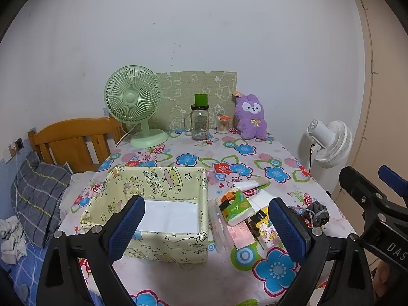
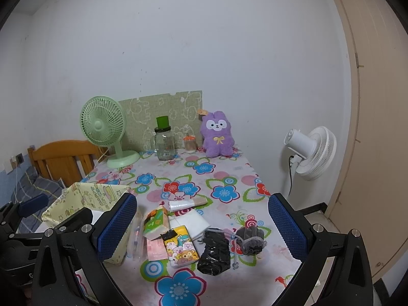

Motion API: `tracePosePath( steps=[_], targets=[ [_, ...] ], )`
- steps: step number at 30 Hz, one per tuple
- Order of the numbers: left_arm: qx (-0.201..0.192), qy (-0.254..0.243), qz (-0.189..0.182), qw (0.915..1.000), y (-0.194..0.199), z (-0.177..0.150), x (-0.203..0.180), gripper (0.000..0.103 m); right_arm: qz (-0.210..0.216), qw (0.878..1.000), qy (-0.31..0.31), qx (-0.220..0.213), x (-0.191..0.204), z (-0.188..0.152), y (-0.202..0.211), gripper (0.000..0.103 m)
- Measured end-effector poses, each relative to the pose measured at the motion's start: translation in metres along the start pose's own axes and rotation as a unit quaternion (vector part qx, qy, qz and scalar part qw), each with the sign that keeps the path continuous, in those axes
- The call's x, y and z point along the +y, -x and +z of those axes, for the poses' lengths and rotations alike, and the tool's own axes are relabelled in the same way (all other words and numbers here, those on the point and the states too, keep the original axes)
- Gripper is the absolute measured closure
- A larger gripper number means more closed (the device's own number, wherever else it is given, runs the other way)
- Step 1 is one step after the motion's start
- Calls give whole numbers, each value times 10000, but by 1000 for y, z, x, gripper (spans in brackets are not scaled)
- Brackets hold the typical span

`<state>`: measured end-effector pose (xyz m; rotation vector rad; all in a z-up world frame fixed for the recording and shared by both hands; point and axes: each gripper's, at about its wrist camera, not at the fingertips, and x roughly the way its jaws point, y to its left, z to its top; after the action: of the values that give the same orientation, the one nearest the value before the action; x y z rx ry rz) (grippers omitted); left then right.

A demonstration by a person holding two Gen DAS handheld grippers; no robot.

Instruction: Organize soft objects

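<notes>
A yellow cartoon-print fabric box [image 1: 163, 242] stands open on the floral table, with only a white liner inside; it also shows in the right wrist view [image 2: 84, 199]. Right of it lies a pile: a green-orange tissue pack [image 1: 233, 206] [image 2: 155, 223], a cartoon tissue pack [image 2: 179, 246], a pink packet [image 2: 155, 251], a black plastic bag [image 2: 214, 252] and a grey drawstring pouch [image 2: 250, 239] [image 1: 317, 213]. My left gripper [image 1: 205, 229] is open above the box's near edge. My right gripper [image 2: 201, 229] is open above the pile. Both are empty.
At the table's back stand a green desk fan [image 1: 135, 104], a glass jar with green lid [image 1: 199, 119], a small cotton-swab jar [image 1: 223, 125] and a purple plush rabbit [image 1: 251, 117]. A white floor fan [image 2: 311, 153] stands right. A bed with wooden headboard [image 1: 74, 140] lies left.
</notes>
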<state>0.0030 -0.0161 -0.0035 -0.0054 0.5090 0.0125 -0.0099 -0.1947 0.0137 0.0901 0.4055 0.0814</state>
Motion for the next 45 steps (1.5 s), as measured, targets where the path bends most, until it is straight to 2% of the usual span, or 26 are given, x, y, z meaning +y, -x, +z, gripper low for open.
tracePosePath(
  steps=[45],
  targets=[
    [-54, -42, -20, 10000, 3, 0, -1, 5, 38, 10000, 35, 28, 4, -1, 1, 0]
  ],
)
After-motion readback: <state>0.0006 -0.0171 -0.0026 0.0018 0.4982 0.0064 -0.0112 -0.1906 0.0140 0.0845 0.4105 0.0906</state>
